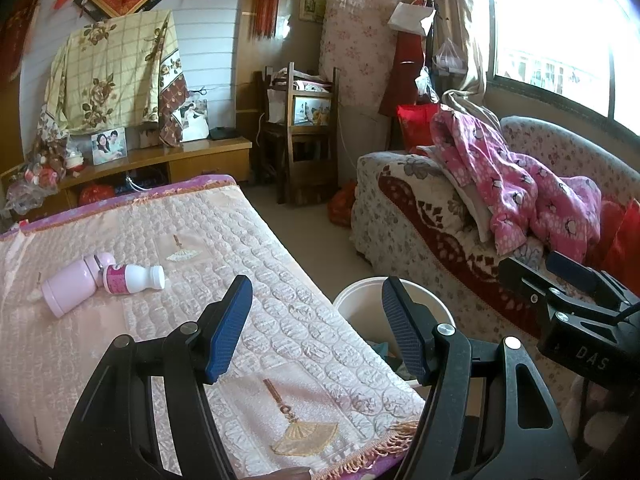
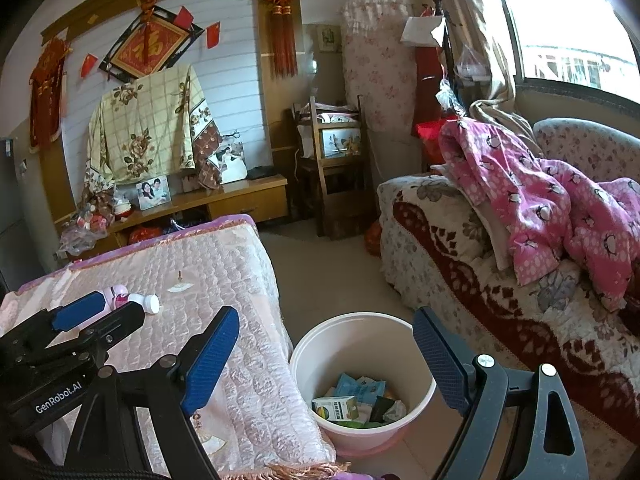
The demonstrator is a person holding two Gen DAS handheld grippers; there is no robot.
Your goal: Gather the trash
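A small white yogurt bottle with a pink label [image 1: 134,279] lies on its side on the pink quilted table cover [image 1: 248,280], touching a pink flask [image 1: 76,284]. Both show partly in the right wrist view [image 2: 142,302]. A white bucket [image 2: 362,330] stands on the floor beside the table and holds several wrappers and a small green carton [image 2: 335,407]; its rim shows in the left wrist view [image 1: 356,296]. My left gripper [image 1: 316,328] is open and empty over the table's near right edge. My right gripper [image 2: 326,360] is open and empty above the bucket.
A sofa [image 2: 480,248] with a patterned cover and pink clothing [image 2: 540,204] stands right of the bucket. A wooden chair [image 1: 304,132] and a low wooden cabinet [image 1: 200,160] with photos stand beyond the table. Bare floor [image 2: 332,272] runs between table and sofa.
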